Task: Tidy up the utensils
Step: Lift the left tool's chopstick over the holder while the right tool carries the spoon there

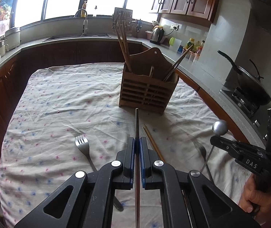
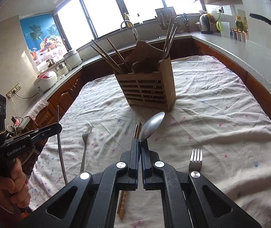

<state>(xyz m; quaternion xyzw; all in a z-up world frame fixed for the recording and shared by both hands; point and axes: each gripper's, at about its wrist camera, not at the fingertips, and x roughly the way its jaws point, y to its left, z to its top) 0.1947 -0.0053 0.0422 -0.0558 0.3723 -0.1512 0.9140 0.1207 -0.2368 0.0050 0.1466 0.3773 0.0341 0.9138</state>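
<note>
The left gripper (image 1: 137, 142) has its fingers closed on a metal chopstick (image 1: 137, 121), whose lower end is cut off at the frame bottom. The right gripper (image 2: 140, 144) pinches a spoon (image 2: 151, 126), its handle hidden between the fingers.

Draped in a creased floral cloth (image 1: 59, 98), with a slatted wooden holder (image 1: 146, 93) standing upper centre, one fork (image 1: 83, 148) lying lower left, another fork (image 1: 202, 152) lower right, wooden chopsticks (image 1: 152, 142) between.

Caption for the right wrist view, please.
Right gripper holds a spoon before the wooden holder; a fork lies on the cloth.
</note>
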